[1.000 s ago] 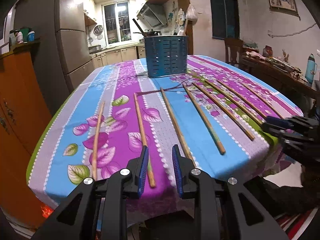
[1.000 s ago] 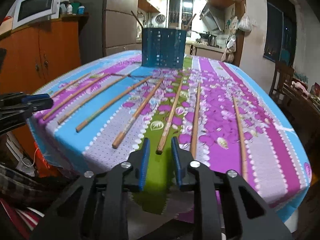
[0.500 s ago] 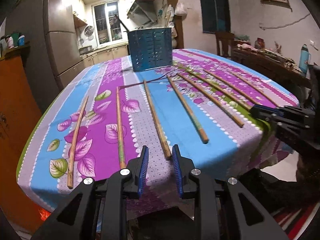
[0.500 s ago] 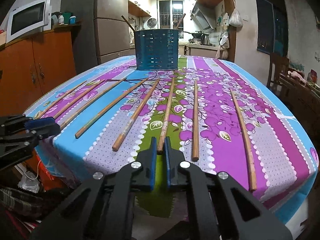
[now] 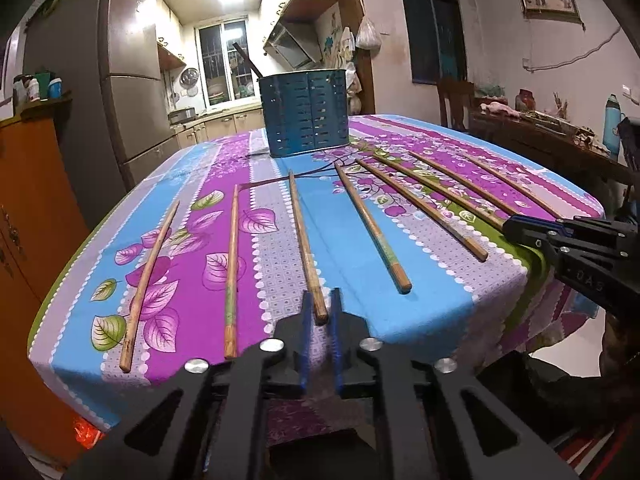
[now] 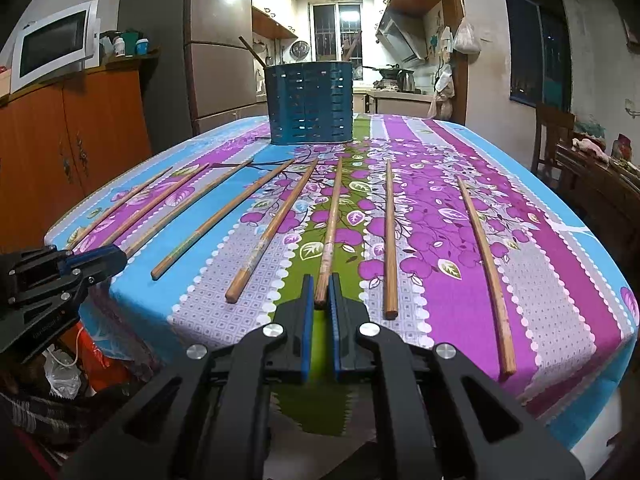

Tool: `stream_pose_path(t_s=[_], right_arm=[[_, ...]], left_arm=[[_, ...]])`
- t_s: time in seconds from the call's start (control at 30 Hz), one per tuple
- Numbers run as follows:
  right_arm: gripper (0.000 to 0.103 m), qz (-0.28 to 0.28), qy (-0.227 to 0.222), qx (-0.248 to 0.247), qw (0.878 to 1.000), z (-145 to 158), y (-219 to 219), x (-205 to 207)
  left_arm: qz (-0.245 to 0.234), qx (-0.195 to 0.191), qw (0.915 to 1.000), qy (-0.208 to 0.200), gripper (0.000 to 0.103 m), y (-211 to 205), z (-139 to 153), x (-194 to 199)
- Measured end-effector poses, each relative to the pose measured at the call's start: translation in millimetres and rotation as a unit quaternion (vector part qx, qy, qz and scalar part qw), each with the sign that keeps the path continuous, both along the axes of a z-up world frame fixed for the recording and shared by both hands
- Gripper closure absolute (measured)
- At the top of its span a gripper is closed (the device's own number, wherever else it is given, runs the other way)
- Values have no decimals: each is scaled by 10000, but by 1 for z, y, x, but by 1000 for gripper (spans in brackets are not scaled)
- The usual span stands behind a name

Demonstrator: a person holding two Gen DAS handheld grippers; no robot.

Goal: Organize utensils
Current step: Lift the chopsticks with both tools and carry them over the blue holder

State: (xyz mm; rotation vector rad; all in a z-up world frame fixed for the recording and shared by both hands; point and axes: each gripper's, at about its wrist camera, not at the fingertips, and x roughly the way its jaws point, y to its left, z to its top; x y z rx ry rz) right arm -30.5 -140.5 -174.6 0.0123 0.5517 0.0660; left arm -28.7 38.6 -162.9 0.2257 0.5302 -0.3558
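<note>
Chopsticks [image 5: 304, 240] [image 6: 329, 232] lie lengthwise toward the holder [image 5: 306, 114]; our left gripper [image 5: 320, 312] and right gripper [image 6: 321, 300] each pinch one's near end.

Eight chopsticks [image 5: 182, 280] lie side by side on the tablecloth [image 5: 432, 312], fanned toward the utensil holder [image 5: 306, 114] at the far end. Cabinet [image 6: 72, 140] stands left of the table, chair [image 6: 554, 136] at right.

Both grippers are pointing forward and slightly downward side by side, the left gripper [image 5: 320, 312] having just been closing onto a thin stick, the right gripper [image 6: 320, 294] clamping likewise.
</note>
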Motion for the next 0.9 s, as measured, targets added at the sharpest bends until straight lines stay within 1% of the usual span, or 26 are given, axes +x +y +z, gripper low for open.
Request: stream_pose_path(t_s=[0.13,0.37,0.5,0.73,0.9], right_arm=[[98,-15,-19,22,10000,1,-1,-1],[98,-41,-224,-1,9997,8,-2,-7],[98,-80,-498,-86,9987,21,-2,-16],[98,-58,-929,-219,9954,45,1,-26],[98,-60,-1127,-250,9933,58,-2,-29]], left_arm=[[148,-31,9999,-22,96,3,1,3],[204,49,9994,-290,96,5,15,-4],[250,22,9987,-442,96,8,26,-6],[228,117,9961,-845,96,8,47,-11],[261,42,9952,-942,96,10,57,-12]])
